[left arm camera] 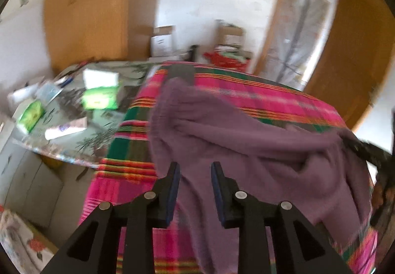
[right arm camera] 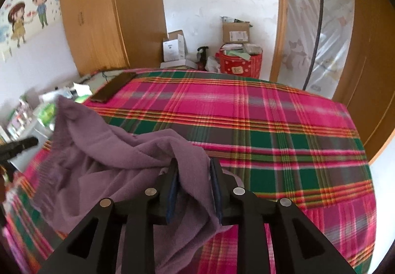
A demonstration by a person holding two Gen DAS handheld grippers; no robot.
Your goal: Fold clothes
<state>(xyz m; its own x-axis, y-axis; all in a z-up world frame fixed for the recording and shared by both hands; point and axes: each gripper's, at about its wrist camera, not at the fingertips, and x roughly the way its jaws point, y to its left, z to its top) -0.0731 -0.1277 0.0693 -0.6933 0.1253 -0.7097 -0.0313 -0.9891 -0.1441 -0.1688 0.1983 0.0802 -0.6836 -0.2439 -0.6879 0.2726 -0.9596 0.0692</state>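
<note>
A purple knit garment (left arm camera: 246, 140) lies crumpled on a bed with a pink and green plaid cover (left arm camera: 271, 101). In the blurred left wrist view my left gripper (left arm camera: 195, 167) hangs just over the garment's near part, jaws apart and nothing pinched between them. In the right wrist view the garment (right arm camera: 111, 150) spreads to the left over the plaid cover (right arm camera: 271, 126). One raised fold of it runs between the fingers of my right gripper (right arm camera: 192, 163), whose jaws stand apart, the blue pad (right arm camera: 172, 190) showing beside the cloth. The left gripper's dark tip (right arm camera: 19, 146) shows at the left edge.
A dark phone (right arm camera: 112, 87) lies at the bed's far left corner. Beside the bed a glass-topped table (left arm camera: 61, 148) carries green boxes (left arm camera: 100, 98) and papers. A wooden wardrobe (right arm camera: 98, 14), cardboard boxes (right arm camera: 235, 32) and a red basket (right arm camera: 240, 63) stand beyond the bed.
</note>
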